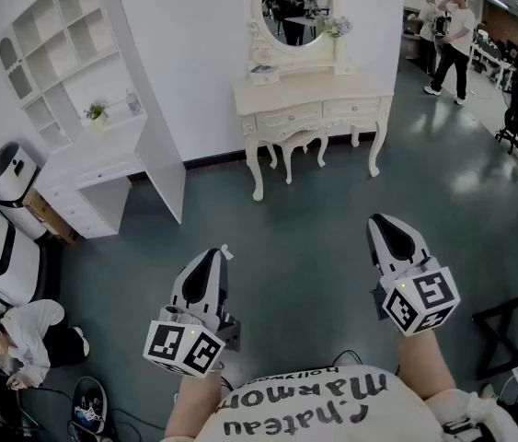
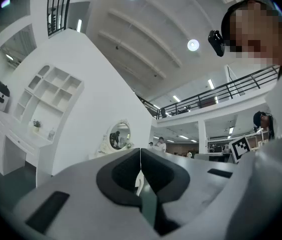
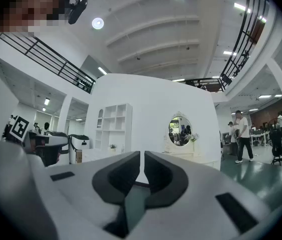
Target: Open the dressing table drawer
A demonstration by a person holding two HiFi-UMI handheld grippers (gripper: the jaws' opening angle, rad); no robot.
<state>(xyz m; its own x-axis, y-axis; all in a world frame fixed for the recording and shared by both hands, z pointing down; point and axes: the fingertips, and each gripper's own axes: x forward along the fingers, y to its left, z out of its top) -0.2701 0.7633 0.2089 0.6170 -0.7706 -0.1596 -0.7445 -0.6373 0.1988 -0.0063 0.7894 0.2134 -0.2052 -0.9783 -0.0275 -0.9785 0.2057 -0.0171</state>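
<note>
Left gripper [image 1: 211,258], right gripper [image 1: 383,225] were clenched, empty. Cream carved wooden dressing table [image 1: 312,91] stood well away, drawers [image 1: 288,117] shut. I judged approach, grasp, pull undone.

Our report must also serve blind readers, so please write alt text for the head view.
Seen from above, a person holds the left gripper and the right gripper, both shut and empty, over a dark floor, well short of a white dressing table with an oval mirror, its drawers closed. A white shelf unit stands at the picture's left.
</note>
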